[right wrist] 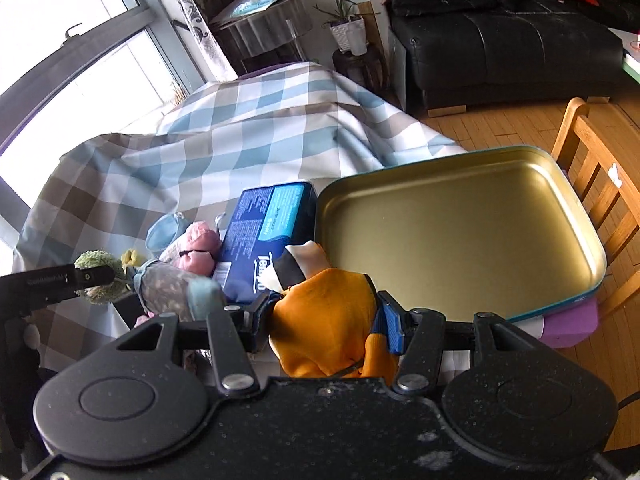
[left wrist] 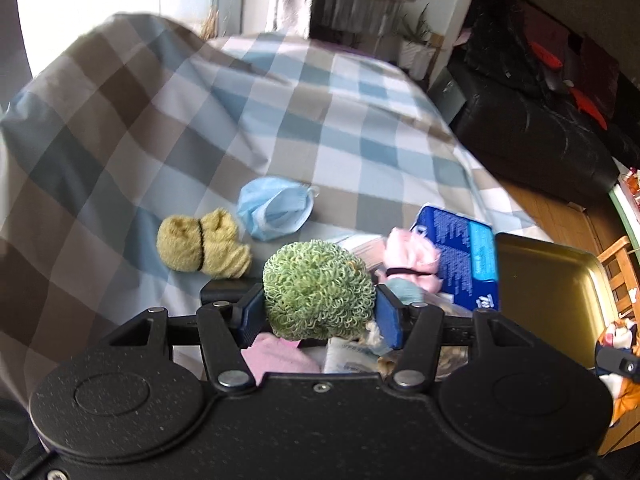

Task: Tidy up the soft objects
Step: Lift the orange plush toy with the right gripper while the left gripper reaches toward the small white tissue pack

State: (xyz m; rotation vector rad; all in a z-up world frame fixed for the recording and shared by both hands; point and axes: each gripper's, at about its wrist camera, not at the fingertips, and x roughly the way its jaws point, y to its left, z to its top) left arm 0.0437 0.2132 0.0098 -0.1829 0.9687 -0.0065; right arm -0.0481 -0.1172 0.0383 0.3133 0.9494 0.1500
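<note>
Two grippers are each closed on a soft thing above a bed covered in a checked sheet (left wrist: 248, 120) of blue, white and brown squares. The left gripper (left wrist: 320, 312) pinches a green scrubber (left wrist: 318, 288) between its blue pads, lifted clear of the sheet. The right gripper (right wrist: 324, 312) clamps an orange cloth (right wrist: 328, 316) with a black and white end, just beside the near rim of a gold tin (right wrist: 460, 232).

The tin lies open and shallow at the bed's edge, its outer rim teal, resting on something purple. Against its left side lies a blue pack (right wrist: 264, 232) of tissues. Beside that sits a pink bundle (right wrist: 198, 248) tied with a dark band, with a pale speckled roll (right wrist: 172, 284) just in front of it. Farther out on the sheet lie a blue mask (left wrist: 276, 208) and, next to it, a yellow bundle (left wrist: 204, 244) bound in the middle.

Beyond the bed, a large window (right wrist: 80, 40) fills the far wall, bright with daylight, with a patterned curtain at its side. A small round table and a potted plant (right wrist: 348, 28) stand behind the bed. A black sofa (right wrist: 500, 48) runs along the right, on a wooden floor, and a wooden chair (right wrist: 592, 184) stands behind the tin
</note>
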